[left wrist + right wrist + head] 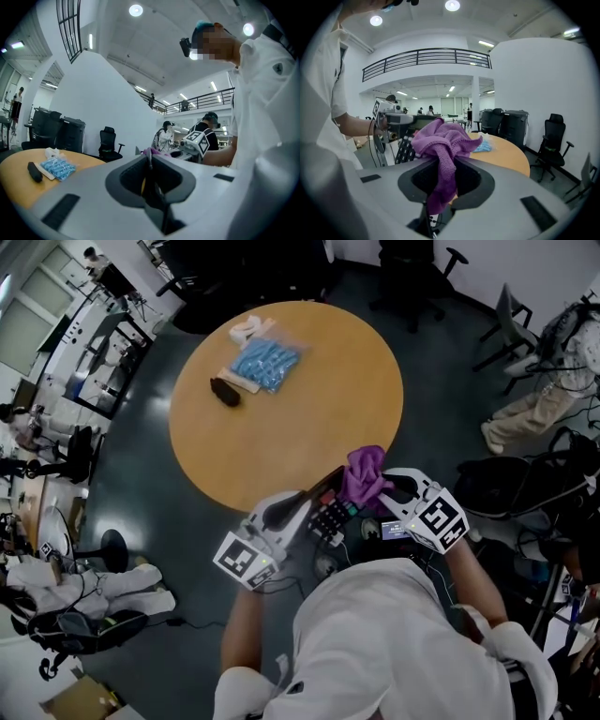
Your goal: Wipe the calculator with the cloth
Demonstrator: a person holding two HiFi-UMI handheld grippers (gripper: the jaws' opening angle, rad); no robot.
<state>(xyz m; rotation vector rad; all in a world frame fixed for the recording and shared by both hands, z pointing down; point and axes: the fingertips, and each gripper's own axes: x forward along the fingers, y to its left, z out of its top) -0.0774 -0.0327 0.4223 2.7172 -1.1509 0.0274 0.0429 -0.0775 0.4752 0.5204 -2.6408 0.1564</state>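
Purple cloth (440, 138) pinched in right tongs (446, 176), calculator (333, 515) in left tongs (150, 180) (edge-on), blue-filled bag (268, 364) on table (319, 413)

The black flat plastic calculator (330, 514) is up off the table, close in front of me, tilted on edge with its keys facing right. The crumpled purple fabric cloth (364, 474) bunches just beside its far right end.

From the head view, the cloth (364, 474) and the left tool (302, 504) cover much of the calculator (330, 514); only a patch of keys shows. The left gripper view catches it edge-on, its face unseen. In the right gripper view the cloth fills the right tool (445, 164), hiding where its jaws meet. A dark object (225, 391) on the tabletop (309, 418) is too small to identify.
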